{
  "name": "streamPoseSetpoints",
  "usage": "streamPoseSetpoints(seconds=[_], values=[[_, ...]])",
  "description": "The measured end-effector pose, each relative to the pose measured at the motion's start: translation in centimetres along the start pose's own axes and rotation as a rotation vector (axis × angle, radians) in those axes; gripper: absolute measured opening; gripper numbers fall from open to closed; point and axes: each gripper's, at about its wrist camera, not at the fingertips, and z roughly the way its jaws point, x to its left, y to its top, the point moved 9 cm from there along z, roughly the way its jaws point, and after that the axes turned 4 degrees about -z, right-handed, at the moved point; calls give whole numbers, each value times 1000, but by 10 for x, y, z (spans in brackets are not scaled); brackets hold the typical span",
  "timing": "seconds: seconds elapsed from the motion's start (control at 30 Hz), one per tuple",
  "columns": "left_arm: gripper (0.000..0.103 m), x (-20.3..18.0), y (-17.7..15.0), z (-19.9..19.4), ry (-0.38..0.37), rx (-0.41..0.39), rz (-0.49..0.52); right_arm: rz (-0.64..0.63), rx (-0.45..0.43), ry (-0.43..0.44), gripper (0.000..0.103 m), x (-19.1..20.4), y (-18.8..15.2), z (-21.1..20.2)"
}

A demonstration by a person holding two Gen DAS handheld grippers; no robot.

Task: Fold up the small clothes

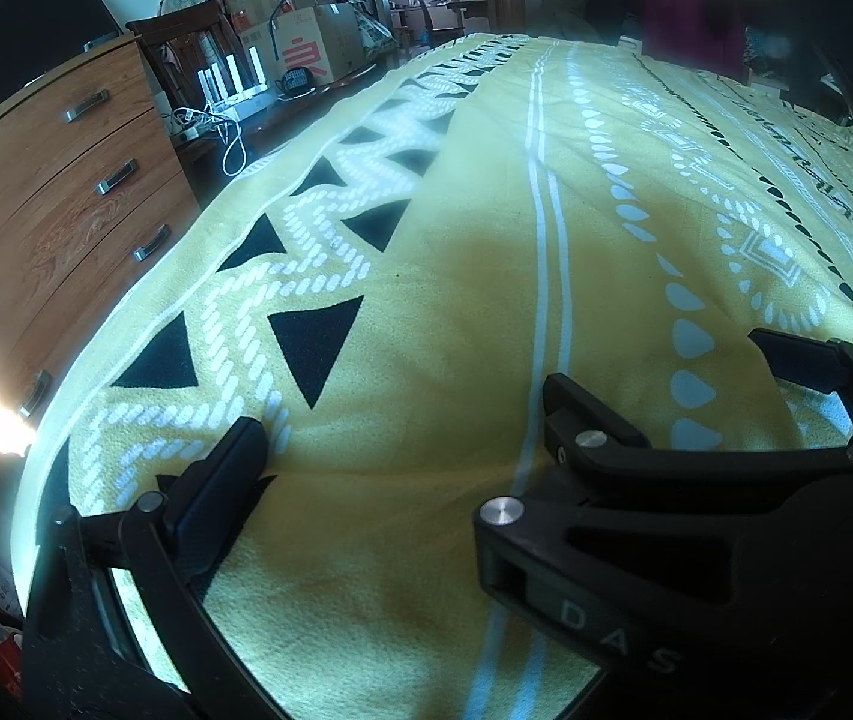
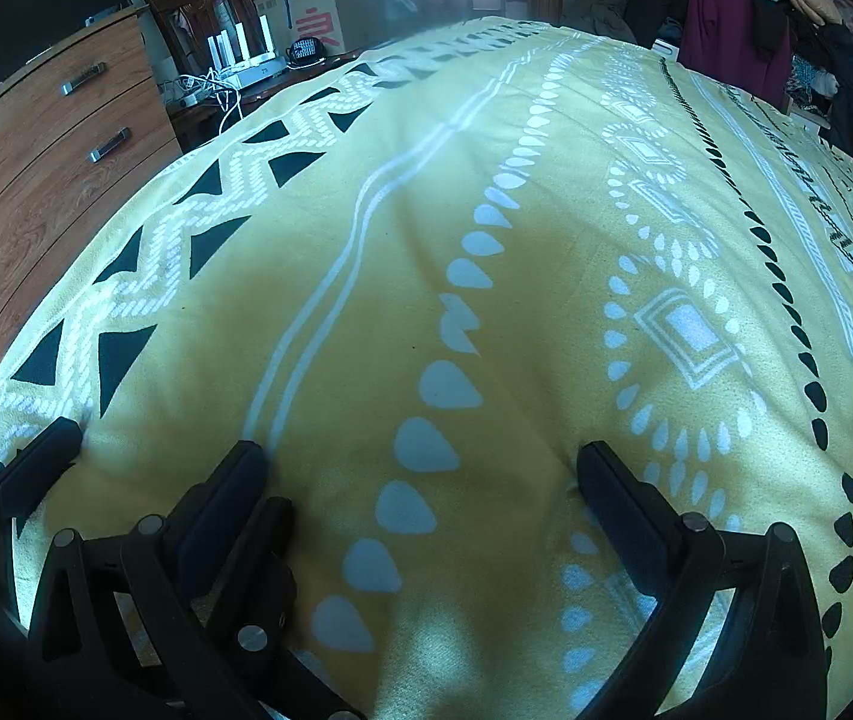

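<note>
Nearest each camera are the black fingers of the two tools, both hovering low over a yellow blanket [image 2: 486,192] patterned with white teardrops and black triangles, spread across a bed. The left tool [image 1: 402,420] has its fingers well apart and nothing between them; the right tool [image 2: 420,462] is likewise spread wide and empty. In the right wrist view the left tool's fingers show just beside the right tool's left finger, so the two stand side by side near the bed's near edge. No small garment lies on the blanket ahead of either tool. The only clothes in sight are a heap at the bed's far right corner, including a maroon garment [image 2: 732,42] hanging upright, well apart from both tools. That pile lies forward and to the right, so the right tool is probably the nearer one for fetching a piece. A wooden chest of drawers [image 1: 66,192] stands off the bed's left edge.
</note>
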Motion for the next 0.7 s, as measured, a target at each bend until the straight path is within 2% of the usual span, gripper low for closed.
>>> streamPoseSetpoints(seconds=[0.7], values=[[103, 2, 10, -2, 16, -32, 15, 0, -3, 0, 103, 0, 1, 0]])
